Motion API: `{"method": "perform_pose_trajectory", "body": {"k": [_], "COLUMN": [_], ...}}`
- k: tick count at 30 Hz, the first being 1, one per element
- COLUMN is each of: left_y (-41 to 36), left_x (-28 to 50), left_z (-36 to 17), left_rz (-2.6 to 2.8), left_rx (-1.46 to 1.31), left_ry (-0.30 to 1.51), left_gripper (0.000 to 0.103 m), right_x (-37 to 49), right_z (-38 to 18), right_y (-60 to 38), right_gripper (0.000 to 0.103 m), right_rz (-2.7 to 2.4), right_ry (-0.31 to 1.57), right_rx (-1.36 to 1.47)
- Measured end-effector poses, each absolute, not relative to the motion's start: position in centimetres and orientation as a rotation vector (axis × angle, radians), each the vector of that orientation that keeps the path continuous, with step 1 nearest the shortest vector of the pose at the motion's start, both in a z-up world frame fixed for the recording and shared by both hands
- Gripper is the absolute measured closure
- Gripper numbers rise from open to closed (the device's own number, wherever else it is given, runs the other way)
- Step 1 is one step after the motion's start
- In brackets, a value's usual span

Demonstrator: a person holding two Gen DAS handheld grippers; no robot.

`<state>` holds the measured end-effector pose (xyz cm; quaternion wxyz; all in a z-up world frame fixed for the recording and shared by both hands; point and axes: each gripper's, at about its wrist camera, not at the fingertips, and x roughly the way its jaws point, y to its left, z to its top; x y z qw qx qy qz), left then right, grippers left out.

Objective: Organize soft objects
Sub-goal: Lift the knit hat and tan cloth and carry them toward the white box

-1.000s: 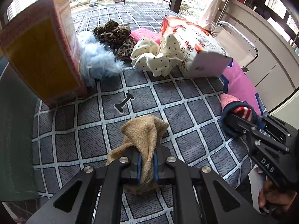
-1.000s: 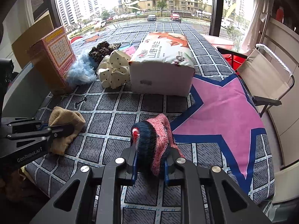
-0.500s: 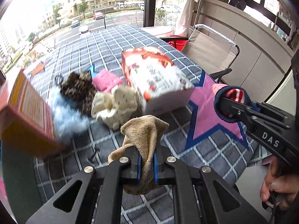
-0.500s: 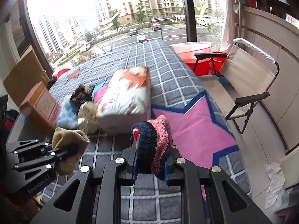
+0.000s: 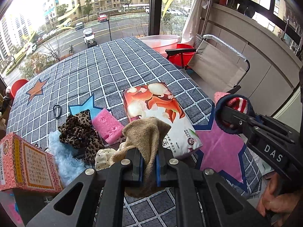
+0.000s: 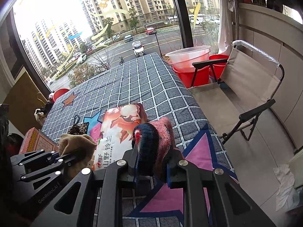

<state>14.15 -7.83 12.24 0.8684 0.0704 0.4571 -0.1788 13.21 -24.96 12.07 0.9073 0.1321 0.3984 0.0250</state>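
Observation:
My left gripper (image 5: 148,167) is shut on a tan knit sock (image 5: 145,134) and holds it high above the checked bed cover (image 5: 106,71). It also shows in the right wrist view (image 6: 75,145). My right gripper (image 6: 151,167) is shut on a navy, red and pink knit sock (image 6: 153,138), also lifted; this sock shows at the right of the left wrist view (image 5: 233,104). On the cover lie a leopard scrunchie (image 5: 79,126), a pink sponge (image 5: 108,124), a pale blue fluffy piece (image 5: 64,158) and a white dotted scrunchie (image 5: 103,157).
A large tissue pack (image 5: 161,113) lies mid-cover beside the soft items. A pink cardboard box (image 5: 24,162) stands at the left. A black hair tie (image 5: 56,110) lies further back. A folding chair (image 6: 246,87) and red and clear basins (image 6: 191,64) stand right of the bed.
Both grippers have risen well above the cover and pulled back, each still holding its sock. The items on the cover now look smaller and lower in both views.

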Motion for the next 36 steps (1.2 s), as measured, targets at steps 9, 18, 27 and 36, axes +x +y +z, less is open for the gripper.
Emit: {"method": "perform_pose_trajectory", "body": {"k": [9, 18, 27, 36], "left_y": [-5.5, -2.3, -3.1, -4.2], "left_x": [16.2, 21.7, 23.4, 19.7], "left_z": [12.6, 11.5, 9.2, 11.6], "left_rz": [-0.322, -0.246, -0.171, -0.238], "left_rx": [0.137, 0.048, 0.076, 0.101], "left_ry": [0.981, 1.088, 1.144, 1.073], "left_gripper": [0.093, 0.093, 0.093, 0.093], "right_x": [16.0, 16.1, 15.0, 16.6], "right_z": [12.6, 14.2, 15.8, 13.6], "right_y": [-24.1, -22.1, -23.7, -23.9], "right_gripper": [0.081, 0.081, 0.081, 0.081], "right_rz": [0.13, 0.18, 0.162, 0.15], "right_ry": [0.868, 0.874, 0.835, 0.9], "right_rx": [0.393, 0.379, 0.361, 0.384]}}
